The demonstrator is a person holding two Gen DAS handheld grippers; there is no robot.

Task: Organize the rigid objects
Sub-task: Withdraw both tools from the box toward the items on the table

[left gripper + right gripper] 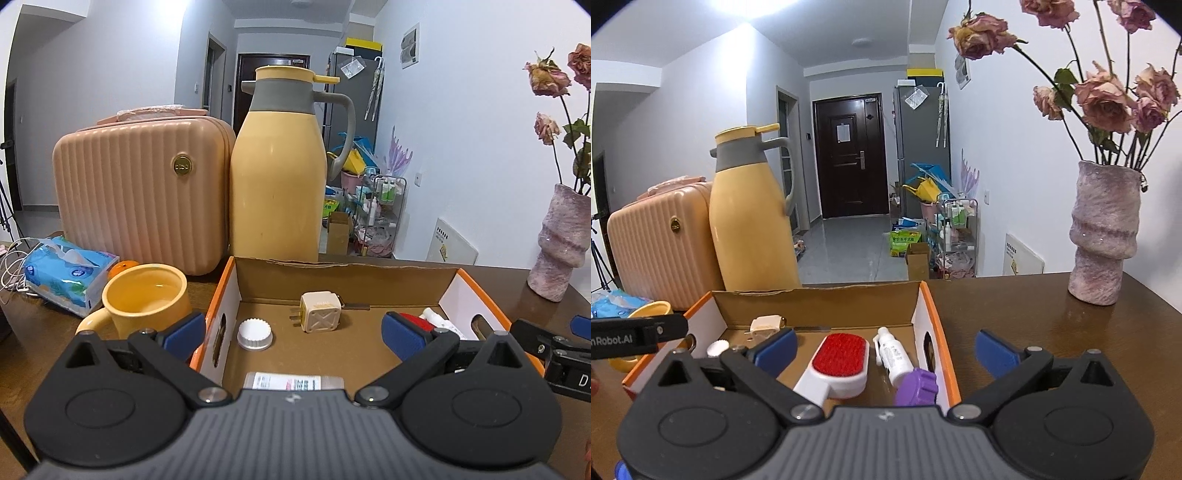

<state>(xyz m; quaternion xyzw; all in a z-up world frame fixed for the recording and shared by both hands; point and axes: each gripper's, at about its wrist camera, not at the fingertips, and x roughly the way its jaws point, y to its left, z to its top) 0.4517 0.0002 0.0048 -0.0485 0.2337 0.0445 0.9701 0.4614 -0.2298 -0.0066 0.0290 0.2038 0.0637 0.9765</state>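
An open cardboard box [255, 280] with orange rims sits on the brown table. In it lie a cream plug adapter [320, 312], a white ridged cap [255, 334], a labelled bottle [293, 381], a red lint brush [840, 360], a white bottle [892, 356] and a purple piece [918, 386]. My left gripper [293, 332] is open and empty above the box's near-left part. My right gripper [884, 350] is open and empty above the box's right rim [942, 343]. The right gripper's body [554, 350] shows in the left wrist view.
A yellow thermos jug [279, 173] and a pink ribbed case [142, 195] stand behind the box. A yellow mug [146, 301] and a blue tissue pack [68, 273] are to its left. A pink vase [1104, 236] with dried roses stands at the right.
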